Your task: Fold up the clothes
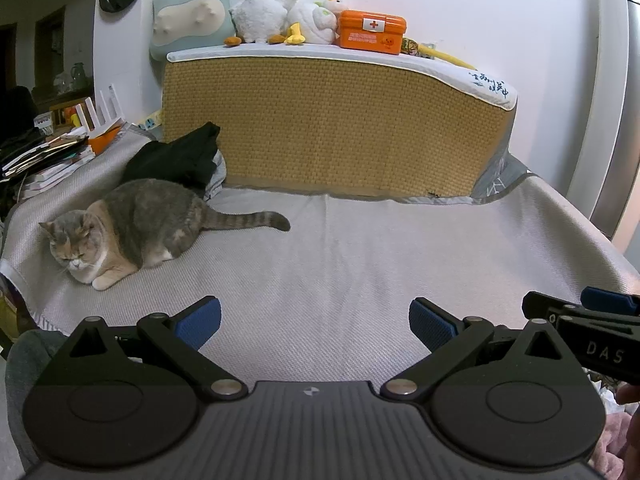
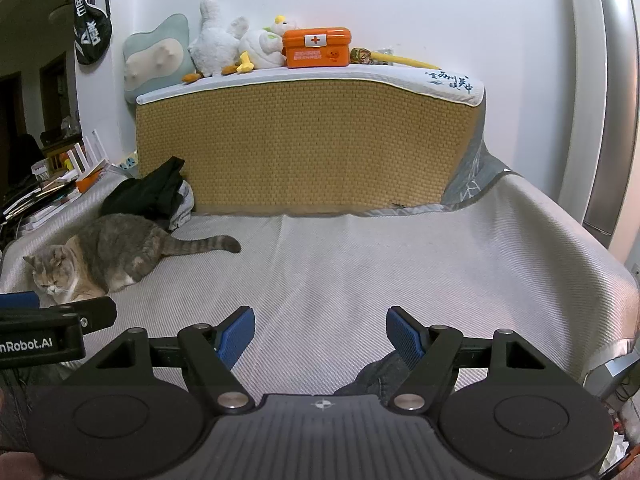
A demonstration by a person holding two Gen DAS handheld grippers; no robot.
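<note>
Fold clothes, pre-reach. Left gripper (image 1: 315, 326) & right gripper (image 2: 321, 334): jaws spread wide, nothing held, both low over bed (image 1: 360, 248). Dark clothes pile (image 1: 176, 160) at far-left corner of bed vs. both jaws, against woven headboard (image 1: 332, 132), long axis approx. toward that corner. Cat (image 1: 132, 226) lying just in front of pile, in reach path. Left arm judged nearer.

Left gripper (image 1: 315, 326) and right gripper (image 2: 320, 336) level (jaws spread).

Side-by-side wrist views — low, facing headboard (image 1: 336, 128), sharing bed (image 1: 360, 264)
</note>
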